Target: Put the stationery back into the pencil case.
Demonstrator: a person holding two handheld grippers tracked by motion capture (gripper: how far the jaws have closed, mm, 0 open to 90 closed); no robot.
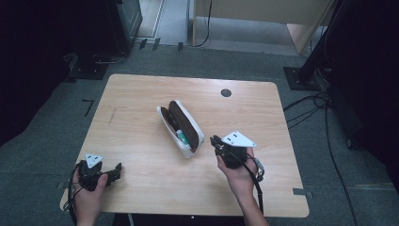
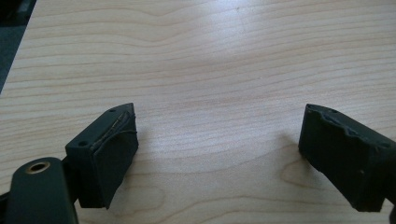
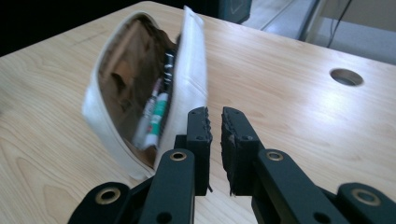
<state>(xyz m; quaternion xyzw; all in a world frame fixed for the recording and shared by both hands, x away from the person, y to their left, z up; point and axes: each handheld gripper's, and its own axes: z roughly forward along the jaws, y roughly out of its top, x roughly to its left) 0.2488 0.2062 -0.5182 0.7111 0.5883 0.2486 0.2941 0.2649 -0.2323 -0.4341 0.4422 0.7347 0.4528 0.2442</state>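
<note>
A: Pencil case (image 1: 181, 128), white outside and brown inside, lies unzipped and gaping near the middle of the wooden table (image 1: 141, 94), running diagonally away from the person.

B: And the hands?

A: The right gripper (image 1: 215, 141) is held above the table just right of the case's near end, its grey three-cornered plate on top, the forearm coming up from the bottom edge. Its jaws stand nearly together with only a thin slit between them, and nothing in it. The left gripper (image 1: 117, 170) rests at the near left corner, well apart from the case, pointing right; its jaws are spread wide over bare wood.

B: What does the right gripper view add?

A: The contents: pens (image 3: 154, 114) lying inside the case, one with a green barrel, and the round cable hole (image 3: 346, 76) beyond. Any lettering on the pens is too blurred to read.
</note>
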